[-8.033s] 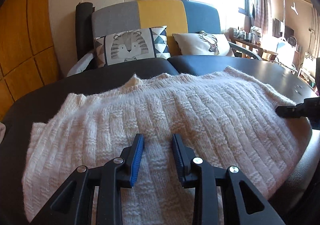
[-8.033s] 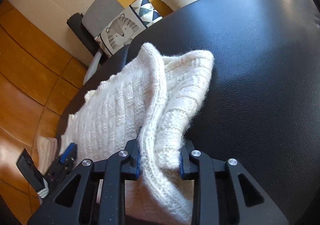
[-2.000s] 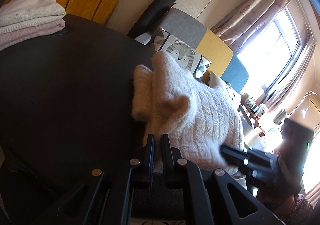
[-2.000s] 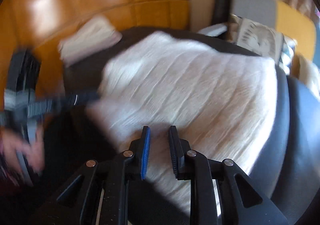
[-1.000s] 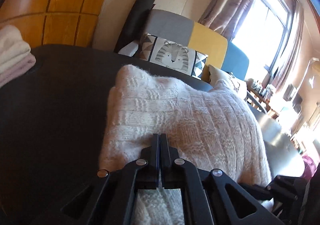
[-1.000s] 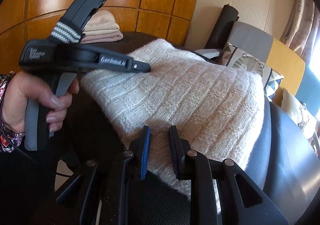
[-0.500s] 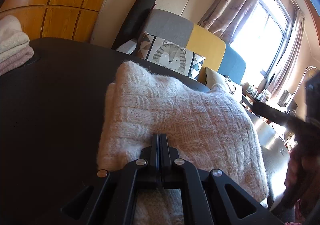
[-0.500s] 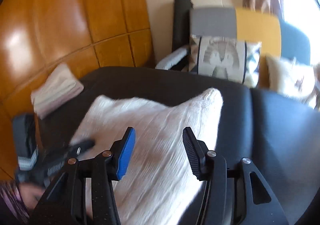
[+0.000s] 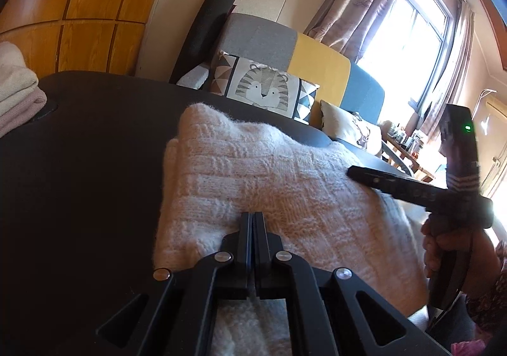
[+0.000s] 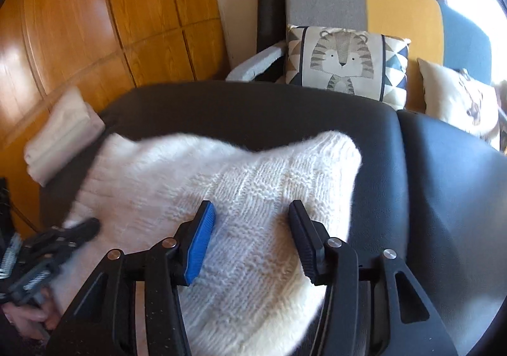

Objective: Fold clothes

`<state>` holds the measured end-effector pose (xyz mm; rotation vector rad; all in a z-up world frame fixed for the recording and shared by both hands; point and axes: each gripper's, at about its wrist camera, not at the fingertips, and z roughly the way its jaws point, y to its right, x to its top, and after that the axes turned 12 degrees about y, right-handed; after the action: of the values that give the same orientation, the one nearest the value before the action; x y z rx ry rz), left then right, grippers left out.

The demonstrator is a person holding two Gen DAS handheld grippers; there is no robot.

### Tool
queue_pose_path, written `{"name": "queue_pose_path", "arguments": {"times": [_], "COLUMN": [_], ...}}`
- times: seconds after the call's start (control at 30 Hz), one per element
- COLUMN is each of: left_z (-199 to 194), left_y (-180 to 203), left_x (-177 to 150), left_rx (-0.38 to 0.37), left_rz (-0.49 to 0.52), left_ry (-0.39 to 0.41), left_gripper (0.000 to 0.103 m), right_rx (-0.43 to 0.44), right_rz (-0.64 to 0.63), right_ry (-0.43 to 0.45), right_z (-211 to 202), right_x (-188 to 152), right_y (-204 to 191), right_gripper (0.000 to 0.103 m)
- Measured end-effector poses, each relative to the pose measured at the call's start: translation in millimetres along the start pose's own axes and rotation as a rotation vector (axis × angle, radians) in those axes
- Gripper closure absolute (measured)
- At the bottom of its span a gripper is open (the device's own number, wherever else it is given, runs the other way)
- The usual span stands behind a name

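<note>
Cream chunky-knit sweater (image 10: 253, 197), folded into thick pad, lay at centre frame on black padded tabletop (image 10: 443, 181).

Right gripper (image 10: 250, 226) was lifted and rolled level since second ago; fingers (image 10: 199, 248) spread from narrow gap to wide, nothing clamped, knit seen below.

Left gripper (image 9: 253, 223) stayed put, fingers together, tips at sweater's near edge; pinch of knit could not be told.

Fold judged nearly complete; next grasp being prepared.

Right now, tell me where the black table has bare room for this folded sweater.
Free: the black leather table right of the white knit sweater, and the dark strip between sweater and stacked folded clothes. Crowded: the near edge, where both grippers hover, left gripper and right gripper.
</note>
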<state>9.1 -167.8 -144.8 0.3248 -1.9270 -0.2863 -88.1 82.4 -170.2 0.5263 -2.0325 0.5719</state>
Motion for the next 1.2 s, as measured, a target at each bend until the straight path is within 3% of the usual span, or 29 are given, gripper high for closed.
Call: {"name": "queue_pose_path", "arguments": {"times": [0.1, 0.2, 0.27, 0.37, 0.5, 0.67, 0.8, 0.83, 0.9, 1.03, 1.2], "left_z": [-17, -26, -19, 3, 3, -6, -27, -34, -46, -53, -48], "left_y": [17, 42, 58, 58, 41, 39, 40, 42, 45, 42, 30], "left_x": [9, 10, 3, -15, -26, -19, -16, -17, -23, -41, -45], "left_rx": [-0.013, -0.083, -0.06, 0.055, 0.023, -0.012, 0.012, 0.013, 0.014, 0.052, 0.079], "left_rz": [0.06, 0.147, 0.236, 0.335, 0.324, 0.262, 0.227, 0.226, 0.241, 0.283, 0.26], "left_ry": [0.073, 0.109, 0.072, -0.03, -0.006, -0.009, 0.023, 0.041, 0.066, 0.034, -0.028], "left_gripper": [0.087, 0.086, 0.086, 0.086, 0.084, 0.084, 0.084, 0.084, 0.084, 0.084, 0.082], "right_rx": [0.065, 0.087, 0.073, 0.029, -0.038, -0.008, 0.065, 0.08, 0.101, 0.124, 0.12], "right_rz": [-0.005, -0.073, -0.165, -0.342, -0.491, -0.397, -0.268, -0.256, -0.269, -0.282, -0.253], "right_ry": [0.042, 0.034, 0.03, 0.005, -0.013, -0.005, 0.064, 0.071, 0.052, -0.018, -0.103], "right_z": [-28, -43, -44, -38, -26, -35, -70, -77, -83, -78, -71], "right_x": [-5, -21, -33, -53, -77, -68, -59, -59, -63, -76, -96], "right_y": [-5, -20, -32, -53, -69, -60, -57, -58, -63, -71, -69], "right_gripper": [0.051, 0.051, 0.051, 0.05, 0.048, 0.047, 0.047, 0.05, 0.082, 0.084, 0.084]}}
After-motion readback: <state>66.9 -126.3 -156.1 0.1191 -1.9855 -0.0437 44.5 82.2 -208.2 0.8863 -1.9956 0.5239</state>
